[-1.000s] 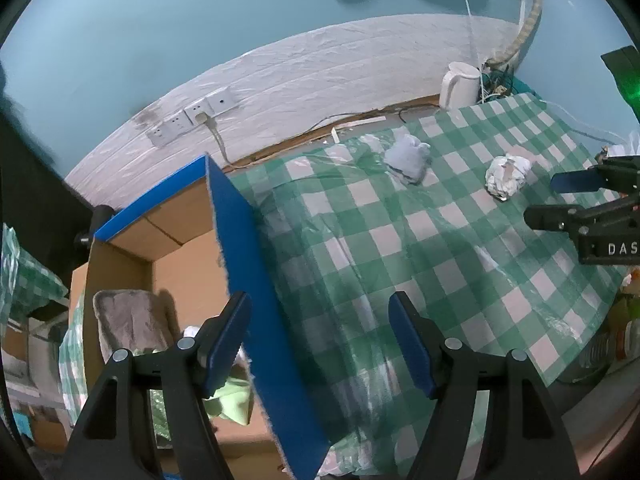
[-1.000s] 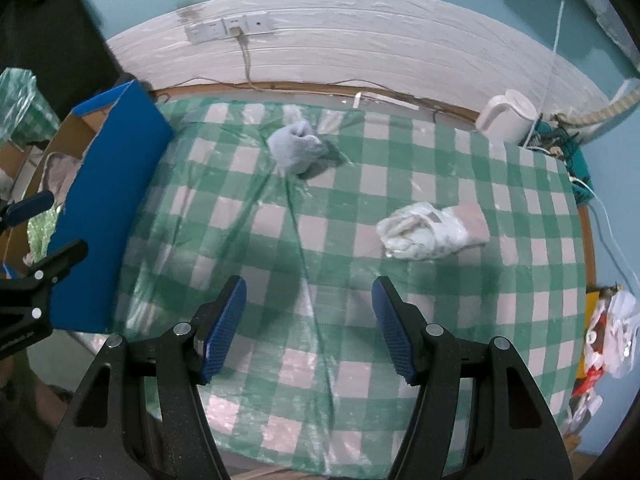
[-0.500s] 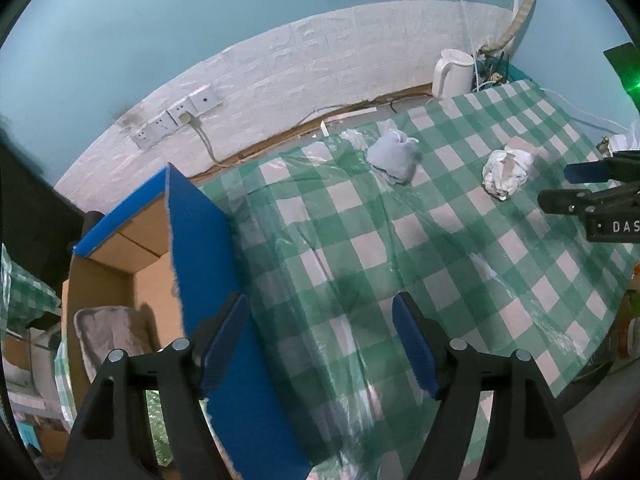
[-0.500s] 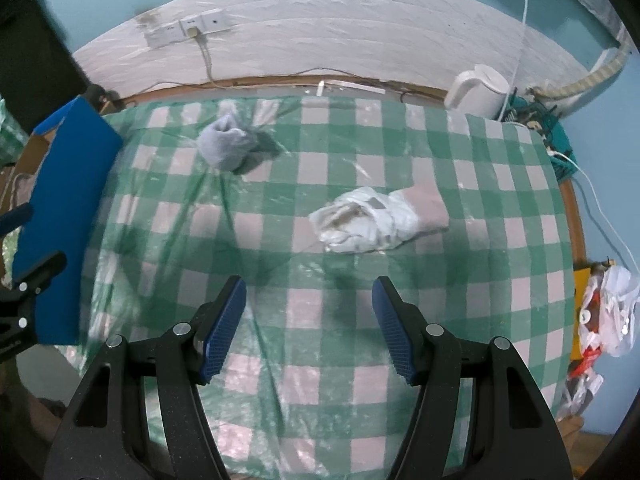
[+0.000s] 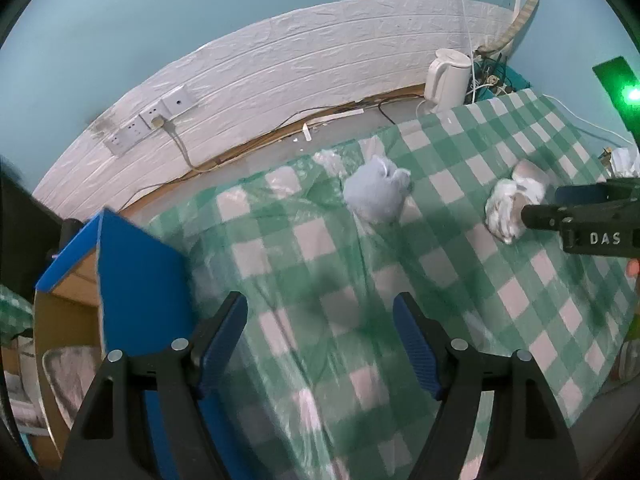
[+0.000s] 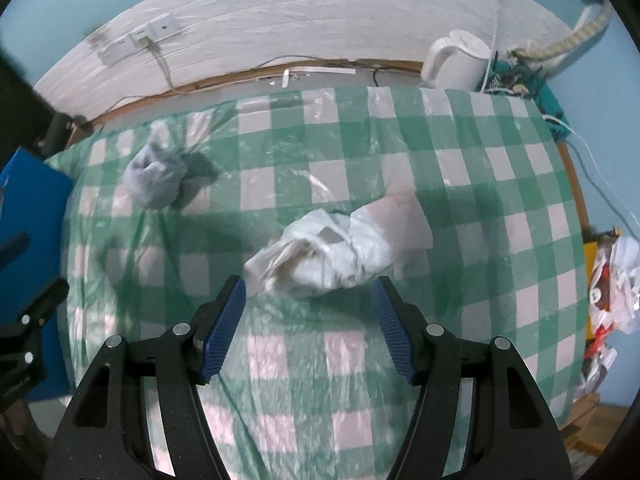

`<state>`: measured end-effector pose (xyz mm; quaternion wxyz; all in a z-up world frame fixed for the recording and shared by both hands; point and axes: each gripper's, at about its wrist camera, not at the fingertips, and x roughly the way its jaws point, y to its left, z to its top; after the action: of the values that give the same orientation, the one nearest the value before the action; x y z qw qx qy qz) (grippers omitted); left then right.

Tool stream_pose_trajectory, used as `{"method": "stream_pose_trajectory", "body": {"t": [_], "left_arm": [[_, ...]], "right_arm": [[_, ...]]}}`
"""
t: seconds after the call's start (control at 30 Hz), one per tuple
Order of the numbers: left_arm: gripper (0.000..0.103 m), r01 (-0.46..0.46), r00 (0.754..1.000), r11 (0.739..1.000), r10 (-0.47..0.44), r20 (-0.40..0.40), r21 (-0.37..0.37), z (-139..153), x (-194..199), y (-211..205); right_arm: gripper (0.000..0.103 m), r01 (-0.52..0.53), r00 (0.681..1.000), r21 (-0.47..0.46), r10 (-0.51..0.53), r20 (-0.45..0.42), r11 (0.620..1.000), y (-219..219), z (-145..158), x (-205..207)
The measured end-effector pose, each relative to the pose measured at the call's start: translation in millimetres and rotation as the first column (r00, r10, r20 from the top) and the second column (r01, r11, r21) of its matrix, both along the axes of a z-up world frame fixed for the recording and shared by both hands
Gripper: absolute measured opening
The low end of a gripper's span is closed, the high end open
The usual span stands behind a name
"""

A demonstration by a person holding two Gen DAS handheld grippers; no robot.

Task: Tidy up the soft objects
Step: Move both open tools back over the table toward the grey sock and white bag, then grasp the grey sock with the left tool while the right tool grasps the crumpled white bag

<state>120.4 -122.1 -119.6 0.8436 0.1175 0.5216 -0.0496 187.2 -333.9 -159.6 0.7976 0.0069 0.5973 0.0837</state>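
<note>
in the left wrist view, the left gripper [image 5: 320, 320] hangs over the green checked tablecloth [image 5: 460, 248] with its jaws wide apart and nothing between them. the grey-blue sock bundle [image 5: 376, 194] lies well ahead of its fingertips, near the far edge of the cloth, and the white cloth bundle [image 5: 506, 212] sits off to the right, partly hidden behind the tip of the right gripper [image 5: 560, 208]. the blue-sided cardboard box [image 5: 140, 280] stands at the left, beside the left finger. compared with a second ago, the box has slid leftward in this view and the grey-blue bundle appears larger and closer. in the right wrist view, the right gripper [image 6: 308, 300] has its jaws moderately open and empty, touching nothing. the white cloth bundle [image 6: 328, 252] lies just ahead of the fingertips, roughly centred between them but not yet inside. the grey-blue sock bundle [image 6: 156, 180] is well apart at the upper left, and a white kettle [image 6: 456, 64] stands at the back. a second ago the white bundle sat farther up and to the right of the fingers; it now lies close in front of them.
</note>
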Motion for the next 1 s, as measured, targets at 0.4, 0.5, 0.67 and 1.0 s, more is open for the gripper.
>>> {"method": "stream_pose_trajectory", "body": {"t": [0.4, 0.5, 0.67, 1.0], "left_arm": [[0.077, 0.042, 0.999, 0.999, -0.041, -0.034, 0.026, -17, 43, -10], [0.078, 0.051, 0.998, 0.998, -0.05, -0.037, 0.025, -19, 51, -13], [0.078, 0.082, 0.996, 0.996, -0.081, -0.043, 0.031, -21, 59, -24], [0.081, 0.145, 0.989, 0.987, -0.142, -0.048, 0.07, -30, 76, -49]], "right_arm": [[0.066, 0.046, 0.998, 0.0, -0.046, -0.042, 0.999, 4, -23, 31], [0.067, 0.032, 0.999, -0.034, -0.033, -0.04, 0.999, 9, -26, 33], [0.068, -0.019, 1.0, -0.112, 0.016, -0.026, 0.994, 20, -30, 32], [0.068, -0.076, 0.997, -0.184, 0.073, -0.019, 0.98, 22, -36, 19]]}}
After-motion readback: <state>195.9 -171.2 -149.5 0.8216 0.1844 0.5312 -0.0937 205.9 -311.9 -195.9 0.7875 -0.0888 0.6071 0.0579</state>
